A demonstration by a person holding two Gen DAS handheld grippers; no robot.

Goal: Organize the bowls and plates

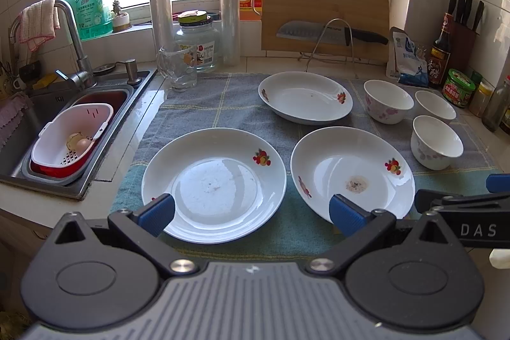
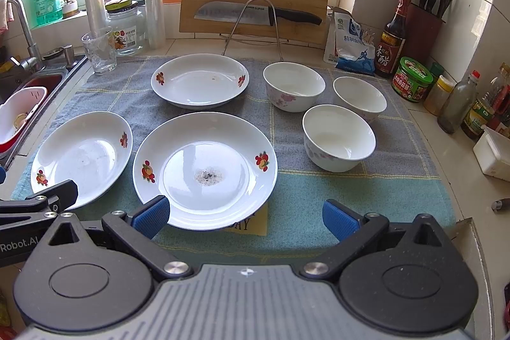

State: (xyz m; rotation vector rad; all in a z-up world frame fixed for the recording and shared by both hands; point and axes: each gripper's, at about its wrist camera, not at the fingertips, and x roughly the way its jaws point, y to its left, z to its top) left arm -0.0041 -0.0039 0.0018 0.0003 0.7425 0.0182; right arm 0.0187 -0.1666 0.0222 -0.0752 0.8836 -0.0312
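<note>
Both jaws wide open, level, holding nothing. Left gripper (image 1: 251,214) faces a plate (image 1: 213,185); right gripper (image 2: 245,217) faces another plate (image 2: 205,169).

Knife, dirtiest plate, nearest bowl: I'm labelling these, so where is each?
Knife (image 2: 223,12), right wrist view, on the blade.
Dirtiest plate (image 2: 191,190), right wrist view, on its bare inner base near the residue.
Nearest bowl (image 2: 331,160), right wrist view, on its outer wall.
</note>
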